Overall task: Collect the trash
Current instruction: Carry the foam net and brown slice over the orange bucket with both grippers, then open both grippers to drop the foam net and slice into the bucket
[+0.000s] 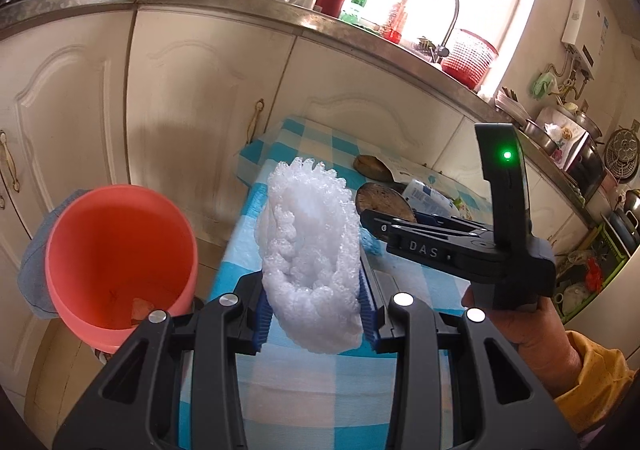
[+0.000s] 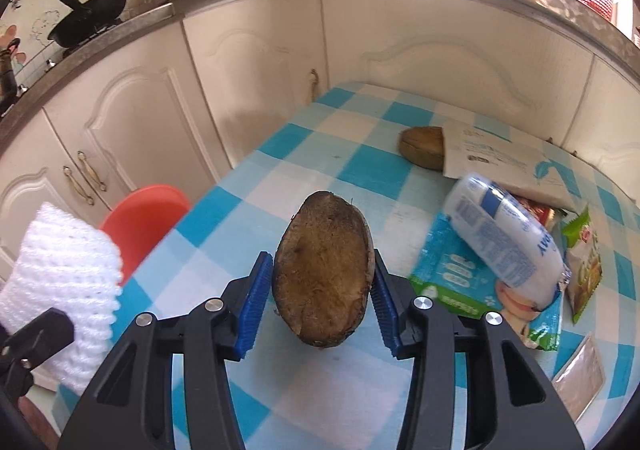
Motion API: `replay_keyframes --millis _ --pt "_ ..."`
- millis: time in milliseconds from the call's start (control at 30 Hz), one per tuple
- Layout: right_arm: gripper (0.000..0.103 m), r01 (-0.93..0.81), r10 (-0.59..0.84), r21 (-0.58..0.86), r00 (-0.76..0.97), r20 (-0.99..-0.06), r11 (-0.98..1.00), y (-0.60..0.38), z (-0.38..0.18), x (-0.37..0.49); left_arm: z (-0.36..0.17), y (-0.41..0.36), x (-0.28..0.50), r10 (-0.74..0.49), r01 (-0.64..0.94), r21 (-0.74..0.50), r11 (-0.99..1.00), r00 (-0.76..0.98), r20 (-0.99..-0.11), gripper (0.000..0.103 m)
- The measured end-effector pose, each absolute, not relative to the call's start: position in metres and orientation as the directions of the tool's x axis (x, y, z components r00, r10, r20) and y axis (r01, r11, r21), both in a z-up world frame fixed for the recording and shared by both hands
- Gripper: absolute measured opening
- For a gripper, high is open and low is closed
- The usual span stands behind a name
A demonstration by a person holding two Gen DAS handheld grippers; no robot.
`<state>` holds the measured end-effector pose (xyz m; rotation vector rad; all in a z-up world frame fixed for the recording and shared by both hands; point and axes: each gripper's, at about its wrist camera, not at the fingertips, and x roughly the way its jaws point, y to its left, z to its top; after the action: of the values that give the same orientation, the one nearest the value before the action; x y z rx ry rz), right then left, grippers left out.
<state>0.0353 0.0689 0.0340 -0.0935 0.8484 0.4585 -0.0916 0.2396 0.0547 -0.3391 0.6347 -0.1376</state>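
Your left gripper [image 1: 316, 314] clamps one white foam net sleeve [image 1: 310, 250]; your right gripper [image 2: 320, 302] clamps one of two brown coconut-shell halves [image 2: 324, 270] (one salmon-pink plastic bin [image 1: 120, 262] stands beside the table).

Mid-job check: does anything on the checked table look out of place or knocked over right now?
Only the trash itself. A white and blue bottle lies on its side across a green wrapper, with more packets scattered beside it. A brown husk half sits partly under a paper sheet. Nothing looks spilled or broken.
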Motion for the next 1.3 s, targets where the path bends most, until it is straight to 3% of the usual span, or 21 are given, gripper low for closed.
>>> replay_keyframes --millis 500,800,1300 --pt "0.049 -0.638 0.558 0.188 0.448 -0.698 0.747 0.188 0.069 0.027 0.048 0.329 -0.095 0.001 -0.204 -0.305 0.930 0.833 -0.554 0.038" --pt "0.049 -0.701 0.568 0.182 0.367 -0.737 0.689 0.256 0.053 0.024 0.023 0.372 -0.082 0.087 -0.304 -0.283 0.910 0.806 -0.586 0.038" --pt "0.048 -0.693 0.508 0.185 0.294 -0.810 0.697 0.295 0.009 0.033 -0.033 0.402 -0.057 0.098 -0.373 -0.282 0.884 0.737 -0.669 0.039"
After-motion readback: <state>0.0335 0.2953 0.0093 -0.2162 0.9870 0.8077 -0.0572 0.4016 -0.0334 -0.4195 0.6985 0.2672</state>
